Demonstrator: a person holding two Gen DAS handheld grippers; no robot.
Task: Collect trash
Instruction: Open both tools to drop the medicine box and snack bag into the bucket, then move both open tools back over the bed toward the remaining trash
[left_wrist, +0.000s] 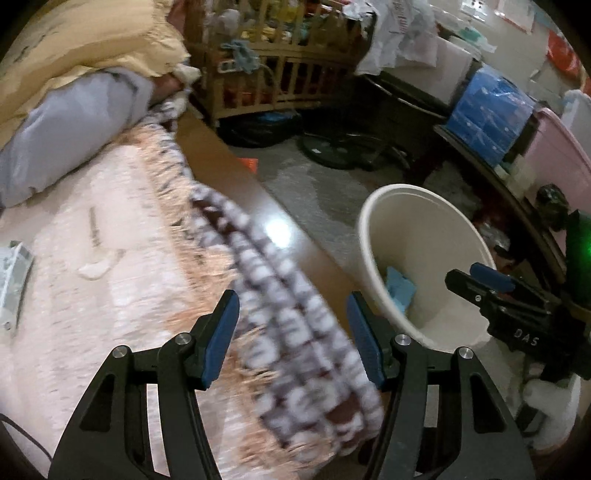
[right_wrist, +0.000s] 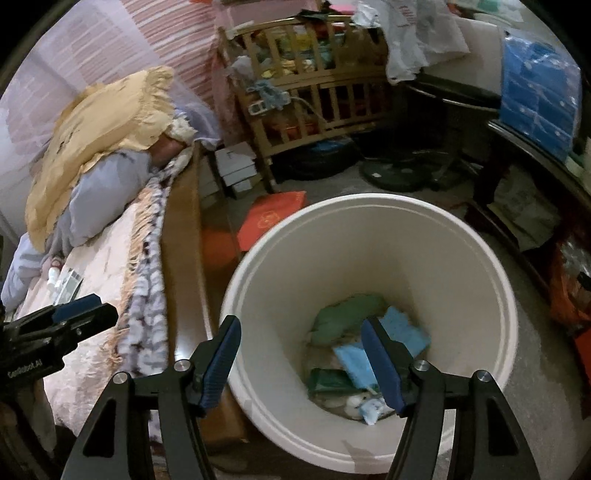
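A white bin (right_wrist: 369, 236) stands on the floor beside the bed; it also shows in the left wrist view (left_wrist: 424, 221). Inside lie blue wrappers (right_wrist: 399, 332), a green wrapper (right_wrist: 343, 317) and small white scraps (right_wrist: 358, 402). My right gripper (right_wrist: 303, 358) is open and empty above the bin's near rim. My left gripper (left_wrist: 291, 339) is open and empty above the bed's patterned blanket edge (left_wrist: 288, 314). On the bed lie a small white scrap (left_wrist: 98, 266), a thin stick-like piece (left_wrist: 94, 229) and a pale packet (left_wrist: 14, 280).
A yellow pillow (right_wrist: 103, 125) and grey bedding (left_wrist: 66, 133) lie at the head of the bed. A wooden crib (right_wrist: 314, 92) full of clutter stands behind. A red folder (right_wrist: 273, 218), a fan base (right_wrist: 399, 173) and dark tables (right_wrist: 517, 192) crowd the floor.
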